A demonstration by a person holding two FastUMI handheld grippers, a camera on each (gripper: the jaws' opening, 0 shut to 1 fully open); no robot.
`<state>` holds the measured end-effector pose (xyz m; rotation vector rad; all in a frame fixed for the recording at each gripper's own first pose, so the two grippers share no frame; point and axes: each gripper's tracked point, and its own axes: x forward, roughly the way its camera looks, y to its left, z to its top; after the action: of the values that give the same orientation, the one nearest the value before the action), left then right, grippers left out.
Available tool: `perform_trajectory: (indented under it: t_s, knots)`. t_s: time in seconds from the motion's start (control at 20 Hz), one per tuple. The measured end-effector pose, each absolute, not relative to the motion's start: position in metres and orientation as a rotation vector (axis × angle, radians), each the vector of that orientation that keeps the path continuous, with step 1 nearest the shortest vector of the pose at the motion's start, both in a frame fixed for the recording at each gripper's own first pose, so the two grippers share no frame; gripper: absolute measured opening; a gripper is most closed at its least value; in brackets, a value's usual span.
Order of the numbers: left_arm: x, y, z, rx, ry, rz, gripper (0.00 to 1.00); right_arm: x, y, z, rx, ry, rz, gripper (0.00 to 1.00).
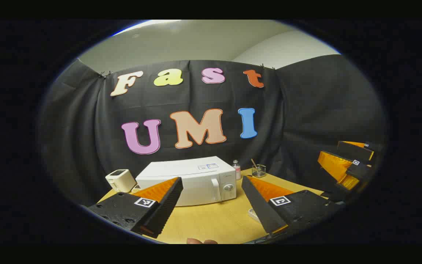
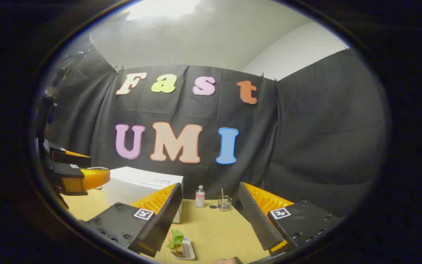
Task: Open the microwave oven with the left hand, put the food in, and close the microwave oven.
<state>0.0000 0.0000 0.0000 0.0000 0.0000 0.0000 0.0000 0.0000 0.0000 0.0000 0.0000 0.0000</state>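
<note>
Two grippers hover above the table (image 1: 211, 223), both with fingers spread wide and nothing between them. In the left gripper view, the left gripper (image 1: 211, 209) looks straight at the microwave (image 1: 189, 179), which sits at 12 o'clock, door shut, with its handle (image 1: 215, 189) just left of the knob (image 1: 228, 187) at the door's right side. A toaster (image 1: 120, 179) stands at 10 o'clock, a bottle (image 1: 236, 169) and a glass (image 1: 258, 170) at 1 o'clock. The right gripper (image 1: 346, 165) shows at 3 o'clock, well apart from the microwave.

In the right gripper view, the food (image 2: 176, 240), something leafy on a small tray (image 2: 187, 251), lies on the table at 6 o'clock, just below that gripper's left finger. The left gripper (image 2: 75, 172) shows at 9 o'clock.

Nothing is opened yet, so the step in hand looks to be reaching for the door. To do it well, bring the left gripper forward and a touch toward 1 o'clock, so its fingers come to either side of the handle before closing, then pull in an arc with the hinge, not straight back, lest the microwave slide. The right gripper should stay clear of the door's swing.
</note>
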Motion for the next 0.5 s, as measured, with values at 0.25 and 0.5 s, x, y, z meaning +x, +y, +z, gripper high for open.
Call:
perform_trajectory:
  t_s: [0.25, 0.5]
  knots:
    - [-0.0029, 0.0028, -0.0024, -0.004, 0.005, 0.008, 0.97, 0.0002, 0.0028, 0.0, 0.004, 0.004, 0.006, 0.99]
    - [-0.0025, 0.0075, -0.007, -0.006, 0.013, 0.018, 1.0, -0.0004, 0.007, -0.001, 0.006, 0.008, 0.018, 0.99]
